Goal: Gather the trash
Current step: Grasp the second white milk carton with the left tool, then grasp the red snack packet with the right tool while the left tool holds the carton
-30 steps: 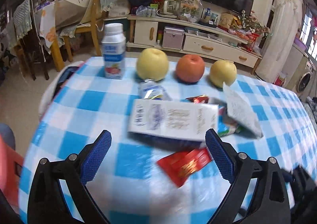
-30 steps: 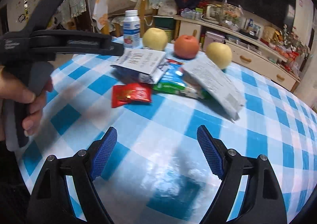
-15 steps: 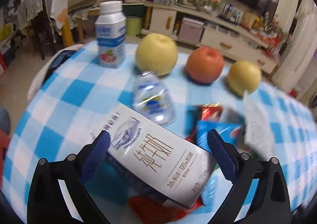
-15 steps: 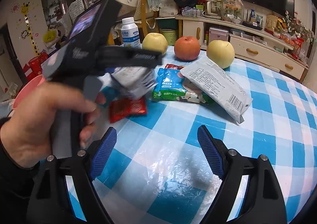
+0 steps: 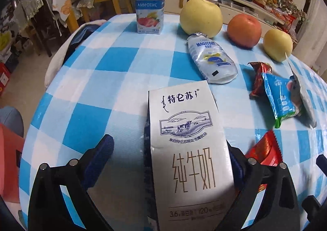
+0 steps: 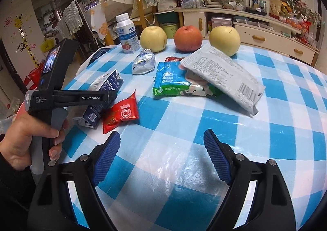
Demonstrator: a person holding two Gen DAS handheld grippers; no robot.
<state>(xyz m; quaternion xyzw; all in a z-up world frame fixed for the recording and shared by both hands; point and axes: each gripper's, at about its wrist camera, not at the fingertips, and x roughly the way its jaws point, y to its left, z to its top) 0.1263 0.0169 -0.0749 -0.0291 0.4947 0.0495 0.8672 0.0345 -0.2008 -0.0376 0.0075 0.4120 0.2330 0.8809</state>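
Note:
A white milk carton (image 5: 184,139) lies flat on the blue-checked tablecloth (image 5: 106,91). My left gripper (image 5: 169,145) is open around it: the carton sits against the right finger, with a clear gap to the left finger (image 5: 100,155). The right wrist view shows a hand holding the left gripper (image 6: 111,95) low over the carton (image 6: 102,87). A red sachet (image 6: 120,113) lies beside it. Further back are a green wrapper (image 6: 173,81), a grey-white packet (image 6: 222,75) and a flattened clear pouch (image 6: 143,62). My right gripper (image 6: 161,139) hangs open over bare cloth, holding nothing.
A yogurt bottle (image 5: 150,6), two yellow fruits (image 5: 201,18) (image 5: 278,44) and a red-orange one (image 5: 244,30) stand along the table's far edge. A dark red wrapper (image 5: 259,75) lies by the green one. The table rim curves away at the left, with chairs beyond.
My left gripper has come down and forward onto the milk carton, which now lies between its jaws. The right gripper has barely moved.

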